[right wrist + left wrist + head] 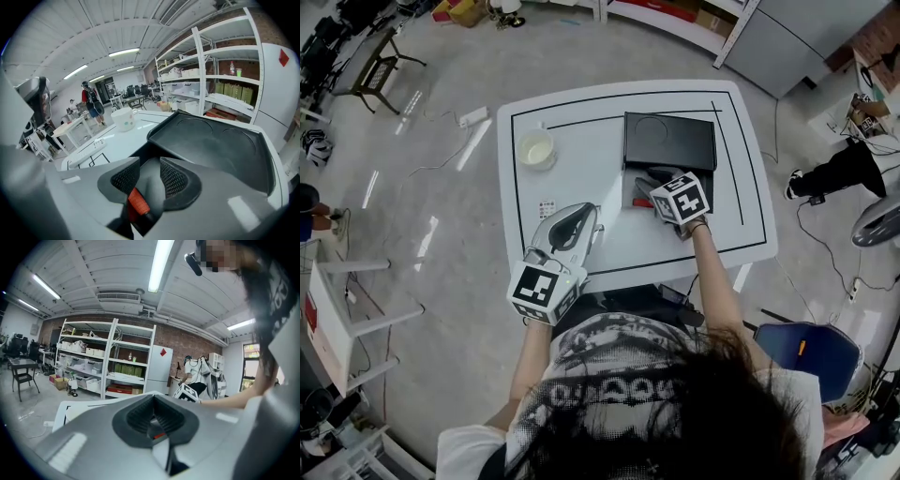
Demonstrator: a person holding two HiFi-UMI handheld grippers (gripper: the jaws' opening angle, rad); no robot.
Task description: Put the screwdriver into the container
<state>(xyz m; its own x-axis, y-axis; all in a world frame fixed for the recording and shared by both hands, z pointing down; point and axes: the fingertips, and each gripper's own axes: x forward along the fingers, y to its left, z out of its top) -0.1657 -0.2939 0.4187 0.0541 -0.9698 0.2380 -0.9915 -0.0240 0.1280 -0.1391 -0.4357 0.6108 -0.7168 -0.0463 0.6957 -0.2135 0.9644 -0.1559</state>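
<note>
A flat black container (670,141) lies at the far middle of the white table (581,169). Just in front of its near edge my right gripper (654,180) points at it. In the right gripper view the right gripper (150,180) has its jaws standing apart. The screwdriver's red handle (137,202) lies low between them, close to the left pad, and the container (220,150) fills the space just ahead. From above, only a bit of the red screwdriver (639,200) shows beside the gripper. My left gripper (581,214) rests near the table's front edge, its jaws together on nothing (153,420).
A white cup (536,148) stands at the table's far left, also in the right gripper view (124,118). A small card (547,208) lies near the left gripper. A blue chair (811,352) is to my right. White shelving (108,371) lines the far wall.
</note>
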